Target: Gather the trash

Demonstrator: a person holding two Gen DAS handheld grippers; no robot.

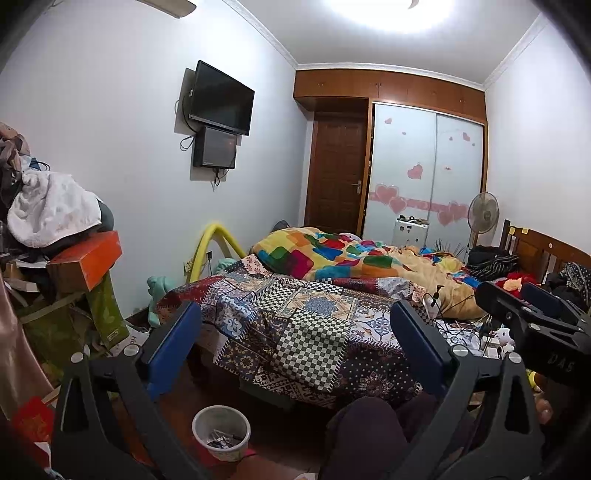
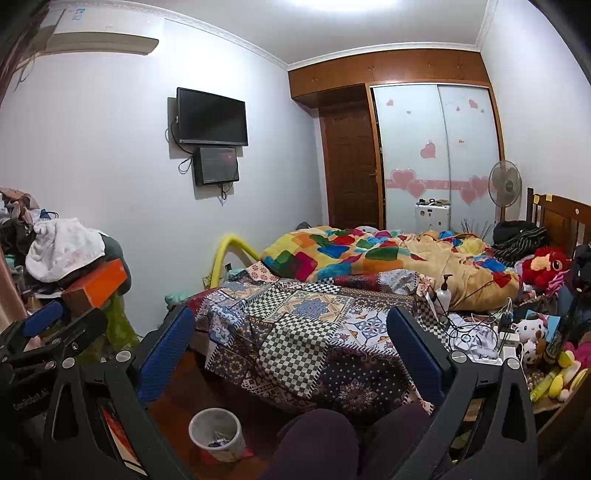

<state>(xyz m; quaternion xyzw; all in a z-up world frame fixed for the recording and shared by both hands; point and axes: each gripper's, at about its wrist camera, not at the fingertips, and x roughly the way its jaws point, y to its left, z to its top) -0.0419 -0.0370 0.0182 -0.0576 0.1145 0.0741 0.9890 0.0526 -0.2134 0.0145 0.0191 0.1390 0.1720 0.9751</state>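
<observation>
While both claws are held apart and empty above the floor, the left claw (image 1: 295, 332) and right claw (image 2: 291, 336) are aimed at a patchwork-covered bed (image 1: 306, 314); a waste bin (image 1: 221, 432) holding scraps is seen on the floor below, beside a person's knee (image 1: 364, 428).

Pale walls (image 1: 110, 110) are enclosing a bedroom, and a ceiling light (image 1: 388, 11) is glaring overhead. A television (image 2: 211, 117) is hanging on the left wall above a smaller dark box, possibly a heater. A wooden door (image 1: 338, 166) is standing shut beside a sliding wardrobe (image 2: 436, 155) bearing pink hearts. A bed (image 2: 295, 325) is filling the middle, and a fan (image 2: 504, 184) is standing near its headboard (image 2: 561, 218).
</observation>
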